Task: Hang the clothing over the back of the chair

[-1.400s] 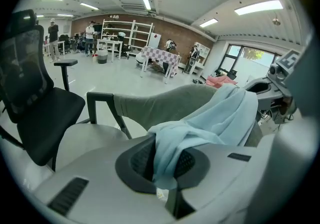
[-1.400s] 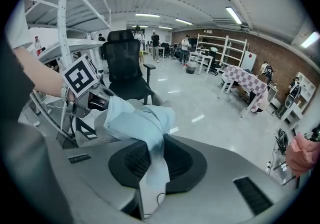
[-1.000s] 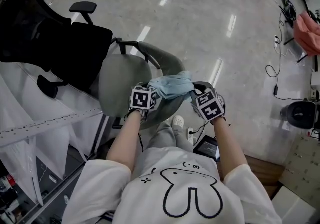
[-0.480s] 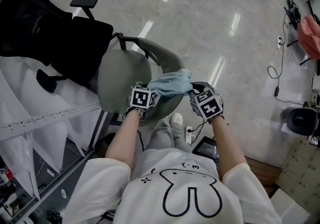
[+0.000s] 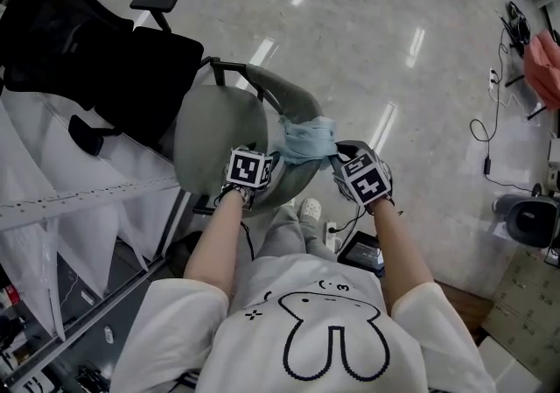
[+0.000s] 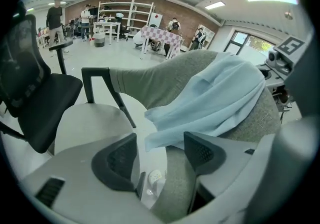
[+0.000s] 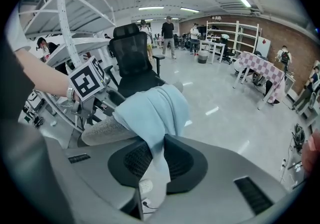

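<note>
The person stands right behind a grey chair (image 5: 217, 133) and holds a pair of tongs in each hand. A light blue cloth (image 5: 308, 139) lies bunched up over the top of the chair back (image 5: 296, 101) and hangs down a little on both sides. The left tongs (image 6: 161, 152) have just been opening and now stand wide apart. A corner of the cloth hangs just above the gap, but the pads (image 6: 120, 160) do not squeeze it. The right tongs (image 7: 157, 160) are closed on the other end of the cloth, and a thin strip of it runs down between the two pads. A black office chair (image 5: 131, 76) stands beside the grey one on the shiny floor (image 5: 350, 32).
</note>
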Demonstrator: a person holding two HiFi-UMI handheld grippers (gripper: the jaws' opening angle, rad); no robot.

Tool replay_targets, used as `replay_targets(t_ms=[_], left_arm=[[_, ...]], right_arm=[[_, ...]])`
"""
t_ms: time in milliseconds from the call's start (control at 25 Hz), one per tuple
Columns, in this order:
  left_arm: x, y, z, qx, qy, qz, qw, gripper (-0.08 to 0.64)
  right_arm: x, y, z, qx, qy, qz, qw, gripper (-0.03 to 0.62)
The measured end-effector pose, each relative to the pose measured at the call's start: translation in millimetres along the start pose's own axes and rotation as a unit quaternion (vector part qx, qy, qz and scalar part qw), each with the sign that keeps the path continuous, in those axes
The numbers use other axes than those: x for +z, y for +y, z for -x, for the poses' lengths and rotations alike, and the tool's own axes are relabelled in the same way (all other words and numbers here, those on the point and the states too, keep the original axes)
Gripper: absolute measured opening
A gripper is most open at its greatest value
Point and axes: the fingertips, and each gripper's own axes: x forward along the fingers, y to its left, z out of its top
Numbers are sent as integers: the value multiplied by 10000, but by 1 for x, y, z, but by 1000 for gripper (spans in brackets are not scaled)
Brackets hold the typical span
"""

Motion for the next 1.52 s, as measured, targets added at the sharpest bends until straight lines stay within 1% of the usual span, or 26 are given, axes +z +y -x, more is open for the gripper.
replay_targets(t_ms=[120, 320, 560, 720, 920, 1080, 1240, 1400, 1520], left_arm=[[6, -7, 11, -36, -108, -86, 9999, 334], [19, -11, 27, -75, -332, -56, 9994, 334], [34, -24, 47, -139, -572, -73, 9982, 364], [46, -34, 64, -144, -797, -216, 9965, 364], [57, -46, 85, -154, -1066, -433, 9932, 364], [74, -63, 103, -108, -1351, -692, 9884, 346], [91, -82, 122, -88, -1635, -844, 9829, 329], [114, -94, 140, 14, -2022, -956, 9747, 321], [131, -106, 156, 30, -2300, -1047, 9675, 298]], right_arm=[[-1, 1, 4, 31, 15, 91, 10000, 61], [6, 4, 15, 32, -45, 187, 9998, 78], [14, 1, 34, 55, -189, 322, 9993, 116], [22, 1, 48, 68, -284, 390, 9988, 129], [43, 2, 65, -79, -601, 476, 9970, 129], [59, 4, 82, -196, -926, 450, 9945, 129], [71, 11, 97, -262, -1143, 411, 9922, 129], [82, 11, 108, -346, -1282, 504, 9899, 129], [92, 7, 119, -420, -1479, 500, 9868, 124]])
